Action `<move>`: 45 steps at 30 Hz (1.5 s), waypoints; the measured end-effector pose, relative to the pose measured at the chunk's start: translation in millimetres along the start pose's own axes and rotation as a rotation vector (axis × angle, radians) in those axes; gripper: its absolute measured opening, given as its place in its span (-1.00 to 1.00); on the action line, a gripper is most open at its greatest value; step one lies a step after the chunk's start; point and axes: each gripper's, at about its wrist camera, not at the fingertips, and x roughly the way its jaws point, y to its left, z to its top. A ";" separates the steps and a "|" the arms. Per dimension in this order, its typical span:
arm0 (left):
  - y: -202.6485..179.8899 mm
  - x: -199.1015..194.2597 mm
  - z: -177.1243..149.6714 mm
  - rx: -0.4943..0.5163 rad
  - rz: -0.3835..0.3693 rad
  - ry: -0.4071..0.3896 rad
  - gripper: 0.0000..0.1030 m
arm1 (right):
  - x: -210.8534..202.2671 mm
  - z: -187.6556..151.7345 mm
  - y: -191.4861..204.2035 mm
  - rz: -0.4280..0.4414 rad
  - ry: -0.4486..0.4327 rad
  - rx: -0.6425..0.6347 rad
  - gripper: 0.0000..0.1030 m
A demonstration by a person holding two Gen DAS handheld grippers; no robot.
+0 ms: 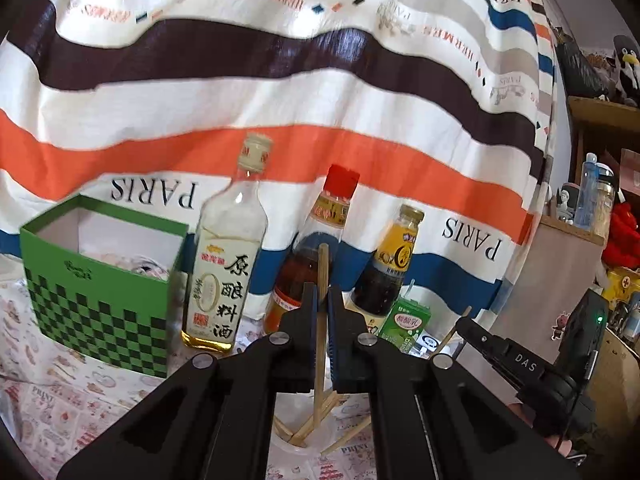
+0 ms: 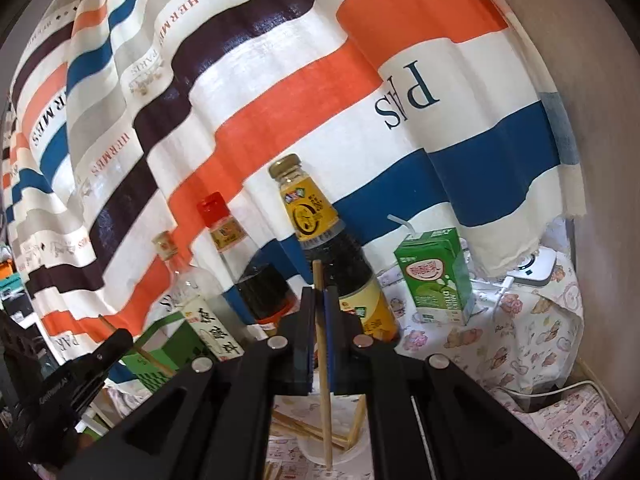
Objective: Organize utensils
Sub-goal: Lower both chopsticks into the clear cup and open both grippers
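My left gripper (image 1: 323, 294) is shut on a wooden chopstick (image 1: 321, 344), held upright with its lower end among several loose chopsticks (image 1: 316, 426) on the printed tablecloth below. My right gripper (image 2: 319, 298) is shut on another wooden chopstick (image 2: 324, 380), also upright, its lower end over a white round container (image 2: 340, 450) that holds several chopsticks (image 2: 308, 430). The right gripper shows at the right of the left wrist view (image 1: 500, 350); the left gripper shows at the lower left of the right wrist view (image 2: 94, 360), with its chopstick (image 2: 136, 350) sticking out.
A green checkered open box (image 1: 100, 280) stands at the left. Beside it stand a clear cooking wine bottle (image 1: 224, 264), a red-capped bottle (image 1: 316, 240), a dark sauce bottle (image 1: 390, 264) and a green drink carton (image 2: 434, 276). A striped cloth (image 1: 280, 100) hangs behind. A white device (image 2: 536, 266) lies at the right.
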 end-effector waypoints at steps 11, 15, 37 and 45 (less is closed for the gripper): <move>11.5 58.9 -45.6 0.092 0.120 0.174 -0.93 | 11.1 -14.3 -16.7 0.032 -0.081 0.126 -0.93; 11.3 73.7 -57.9 0.122 0.151 0.209 -0.93 | 16.1 -19.3 -26.0 -0.014 -0.114 0.160 -0.93; 6.6 57.5 -59.3 0.201 0.167 0.134 0.00 | 47.3 -44.0 -79.5 -0.035 -0.110 0.422 -0.93; 35.4 15.3 -58.5 0.166 0.235 0.082 0.16 | 82.6 -55.4 -75.4 -0.048 0.047 0.351 -0.93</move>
